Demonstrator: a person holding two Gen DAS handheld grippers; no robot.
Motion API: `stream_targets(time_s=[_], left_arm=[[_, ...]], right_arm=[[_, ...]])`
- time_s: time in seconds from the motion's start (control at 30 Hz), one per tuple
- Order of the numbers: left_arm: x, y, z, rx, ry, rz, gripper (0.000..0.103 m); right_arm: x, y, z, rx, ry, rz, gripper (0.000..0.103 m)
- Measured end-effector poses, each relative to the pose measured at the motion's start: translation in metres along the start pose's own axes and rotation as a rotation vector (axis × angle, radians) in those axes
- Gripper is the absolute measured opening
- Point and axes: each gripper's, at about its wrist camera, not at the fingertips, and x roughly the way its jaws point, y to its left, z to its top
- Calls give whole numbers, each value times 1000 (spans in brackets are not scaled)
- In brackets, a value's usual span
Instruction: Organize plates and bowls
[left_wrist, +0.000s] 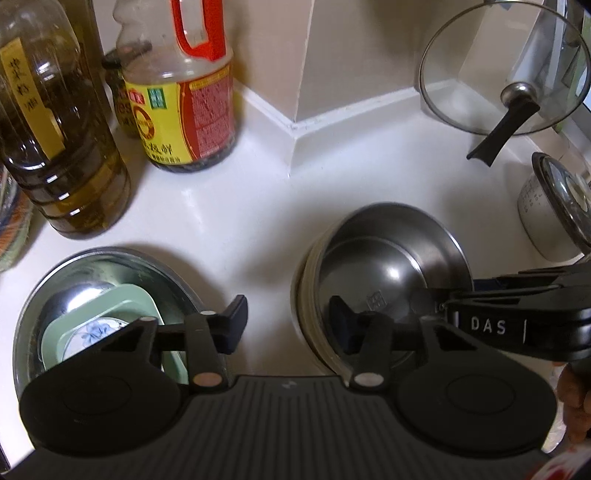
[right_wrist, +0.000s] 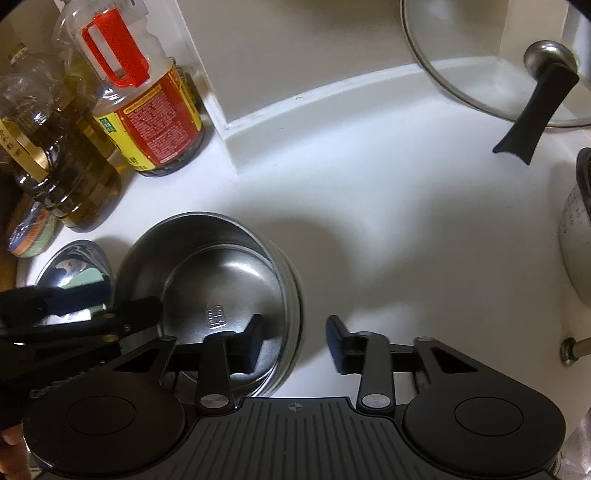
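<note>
White counter (left_wrist: 236, 221), corner position, against a beige wall. Item one: steel bowl (left_wrist: 388, 269), round, upright, mouth facing up, no long axis to speak of; a stamped mark on its floor is too small to read. It sits nested in a second vessel of which only a pale ribbed rim shows, the rest hidden; the same bowl (right_wrist: 221, 280) shows in the right wrist view, its near edge cut off by the gripper body. Item two: large steel basin (left_wrist: 110, 266), left of the bowl and apart from it, holding a pale green rectangular dish (left_wrist: 122, 314) with a blue-patterned piece inside; both are largely covered by the left gripper's linkage, so the dish's full outline cannot be made out. Left gripper (left_wrist: 288, 325): jaws spread wide, empty, straddling the bare gap between basin and bowl. Right gripper (right_wrist: 295, 343): jaws parted, holding nothing, left finger over the bowl's interior, right finger over bare counter. Surroundings: oil bottle (left_wrist: 55, 147) and red-capped sauce bottle (left_wrist: 184, 107) at rear left; glass lid (left_wrist: 506, 74) with black handle leaning at rear right; white jar (left_wrist: 546, 218) at the right edge, partly cut off.
</note>
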Motion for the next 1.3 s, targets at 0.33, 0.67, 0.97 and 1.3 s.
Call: stream_targets(time_s=[0.33, 0.67, 0.97, 1.3], left_arm=[[5, -10, -1, 25, 25, -13, 22], [7, -12, 0, 28, 39, -9, 19], [7, -12, 0, 37, 44, -13, 19], [8, -10, 2, 24, 53, -16, 19]], right_arm=[[1, 6, 3, -37, 13, -19, 18], [4, 7, 7, -33, 40, -17, 17], [3, 8, 6, -66, 30, -19, 16], [4, 10, 8, -61, 41, -23, 16]])
